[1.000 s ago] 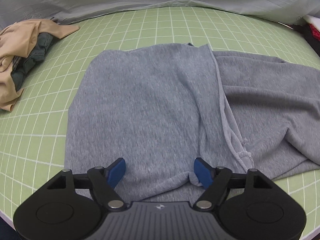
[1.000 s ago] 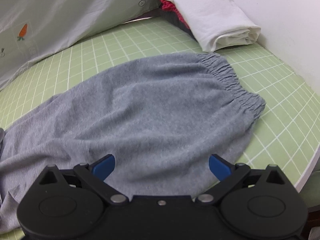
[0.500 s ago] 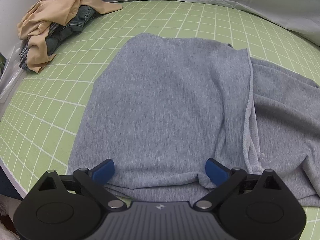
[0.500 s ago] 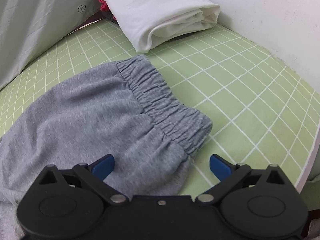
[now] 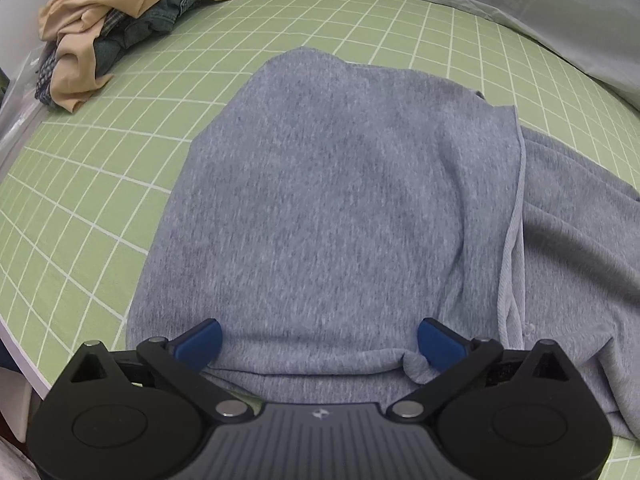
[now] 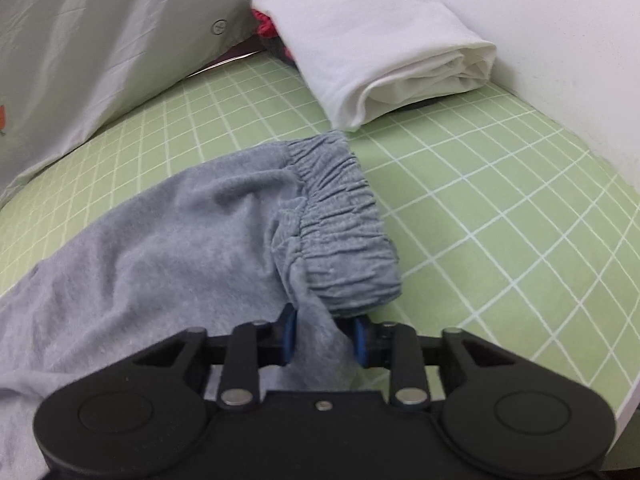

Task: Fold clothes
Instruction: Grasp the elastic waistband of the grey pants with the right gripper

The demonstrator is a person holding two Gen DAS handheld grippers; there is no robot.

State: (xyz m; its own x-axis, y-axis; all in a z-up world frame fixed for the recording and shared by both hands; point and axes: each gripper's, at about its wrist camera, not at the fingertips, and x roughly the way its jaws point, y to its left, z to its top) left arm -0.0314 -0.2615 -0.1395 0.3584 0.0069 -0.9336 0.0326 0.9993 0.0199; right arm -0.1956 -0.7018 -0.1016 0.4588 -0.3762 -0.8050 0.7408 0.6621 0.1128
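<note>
Sweatpants (image 5: 340, 200) lie partly folded on my green grid mat (image 5: 100, 184), grey fleece doubled over at the left end, waistband (image 6: 344, 224) out at the right.

Right gripper (image 6: 325, 340): jaws closing, with a pinch of fabric just below the elastic waistband already caught between the blue pads. I read that as a grip on the pants.

Left gripper (image 5: 318, 344): jaws opening, pads spread wide either side of the near folded edge, nothing clamped. Cloth lies between and under them but is released.

Drawstring (image 5: 514, 240) trails loose along the fold's right side. Unsorted pile (image 5: 120, 24) sits far left on the mat; folded white cloth (image 6: 384, 40) sits at the back right, just beyond the waistband.

My judgement on the step: the waistband end goes over onto the folded part. To do it well:
- confirm both layers at the waistband are caught, not the top one only
- lift just clear of the mat, carry across low, so the fold does not drag
- keep the left pads off the cloth, or press the fold edge as an anchor
- tuck the drawstring inside
</note>
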